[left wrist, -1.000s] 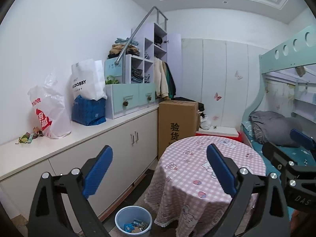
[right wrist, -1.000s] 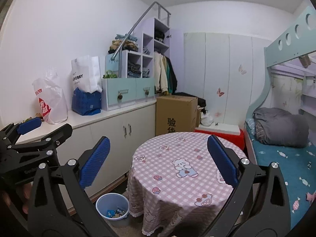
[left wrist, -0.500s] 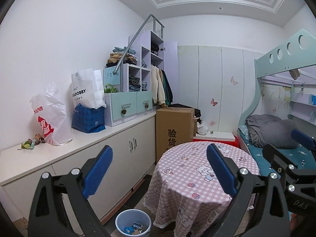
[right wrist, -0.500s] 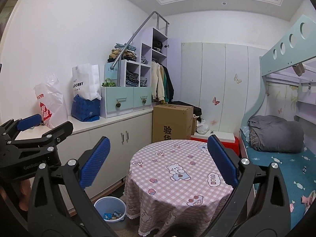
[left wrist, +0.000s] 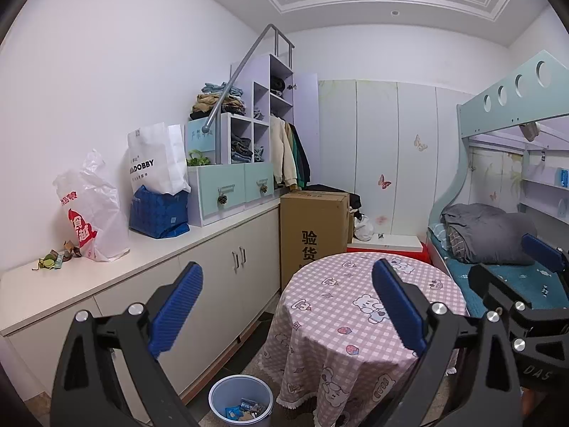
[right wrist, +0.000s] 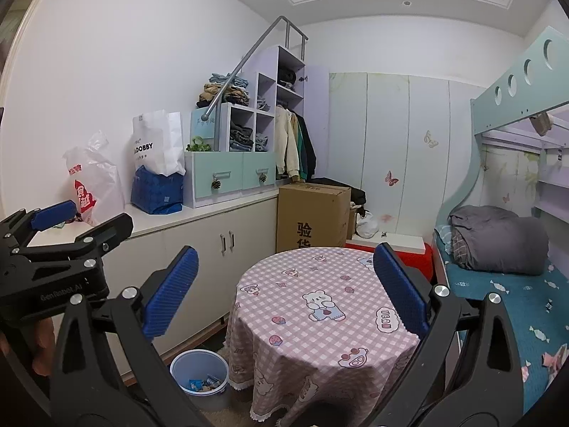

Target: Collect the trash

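Observation:
A small pile of wrappers and scraps [left wrist: 53, 258] lies on the white counter [left wrist: 149, 249] at the far left, beside a white plastic bag [left wrist: 92, 206]. A pale blue bin [left wrist: 240, 400] with wrappers inside stands on the floor between the cabinets and the round table; it also shows in the right wrist view [right wrist: 199, 373]. My left gripper [left wrist: 287, 306] is open and empty, held well back from the counter. My right gripper [right wrist: 282, 288] is open and empty, above the table. Each gripper shows at the edge of the other's view.
A round table with a pink checked cloth [left wrist: 359, 306] stands ahead. A cardboard box [left wrist: 313, 227] sits behind it. A white paper bag [left wrist: 156, 156] and a blue bag [left wrist: 158, 211] are on the counter. A bunk bed [right wrist: 498, 249] is on the right.
Both views have tilted upward and drawn back a little, so the table and bin sit lower in frame. Both grippers stay open and empty.

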`<move>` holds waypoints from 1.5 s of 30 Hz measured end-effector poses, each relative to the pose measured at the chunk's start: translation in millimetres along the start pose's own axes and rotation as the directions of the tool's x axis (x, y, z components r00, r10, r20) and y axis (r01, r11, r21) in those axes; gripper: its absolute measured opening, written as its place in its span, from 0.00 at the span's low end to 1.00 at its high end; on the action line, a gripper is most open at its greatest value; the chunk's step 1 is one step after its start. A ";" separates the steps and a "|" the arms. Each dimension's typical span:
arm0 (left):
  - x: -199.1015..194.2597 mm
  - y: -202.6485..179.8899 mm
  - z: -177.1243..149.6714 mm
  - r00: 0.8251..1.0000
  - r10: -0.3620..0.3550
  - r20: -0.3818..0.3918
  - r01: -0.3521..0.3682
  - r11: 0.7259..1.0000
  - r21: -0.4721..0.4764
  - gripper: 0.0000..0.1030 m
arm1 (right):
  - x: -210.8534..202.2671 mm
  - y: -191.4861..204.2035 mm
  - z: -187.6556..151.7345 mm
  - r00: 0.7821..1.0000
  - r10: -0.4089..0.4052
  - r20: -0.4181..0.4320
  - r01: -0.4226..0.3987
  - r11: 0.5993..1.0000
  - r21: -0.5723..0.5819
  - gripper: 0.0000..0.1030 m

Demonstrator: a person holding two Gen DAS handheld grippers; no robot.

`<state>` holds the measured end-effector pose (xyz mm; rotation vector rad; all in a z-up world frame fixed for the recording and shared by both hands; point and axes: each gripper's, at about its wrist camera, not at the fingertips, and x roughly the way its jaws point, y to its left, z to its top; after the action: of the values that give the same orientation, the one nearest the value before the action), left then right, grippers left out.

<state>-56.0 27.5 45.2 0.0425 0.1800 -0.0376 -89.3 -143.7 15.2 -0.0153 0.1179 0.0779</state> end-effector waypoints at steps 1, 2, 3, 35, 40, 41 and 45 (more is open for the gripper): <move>-0.2 -0.4 0.0 1.000 -0.003 0.000 0.003 1.000 -0.001 0.91 | 0.1 0.0 0.3 1.000 0.001 0.000 -0.001 1.000 0.000 0.94; 0.1 -0.5 -0.3 1.000 -0.005 -0.001 0.005 1.000 -0.001 0.91 | 0.5 -0.1 0.4 1.000 0.003 -0.001 -0.003 1.000 0.001 0.94; 0.3 -0.7 -0.6 1.000 -0.006 -0.002 0.006 1.000 0.000 0.91 | 1.0 -0.6 1.3 1.000 0.006 -0.003 -0.006 1.000 0.002 0.94; 3.0 -0.1 -5.5 1.000 -0.024 -0.017 0.024 1.000 0.004 0.91 | 4.3 0.0 -1.3 1.000 0.009 -0.020 -0.009 1.000 0.009 0.94; 4.9 0.2 -6.7 0.999 -0.026 -0.019 0.026 1.000 0.005 0.91 | 4.1 1.0 -3.1 1.000 0.010 -0.020 -0.009 1.000 0.010 0.94; 5.0 0.0 -6.5 0.999 -0.026 -0.019 0.026 1.000 0.005 0.91 | 4.2 1.2 -3.4 1.000 0.009 -0.021 -0.009 1.000 0.010 0.94; 7.4 1.5 -9.7 0.999 -0.028 -0.022 0.028 1.000 0.007 0.91 | 3.5 1.9 -5.8 1.000 0.009 -0.025 -0.009 1.000 0.011 0.94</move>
<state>-50.4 29.2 34.3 0.0473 0.2027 -0.0654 -86.7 -141.6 9.0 -0.0051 0.1433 0.0863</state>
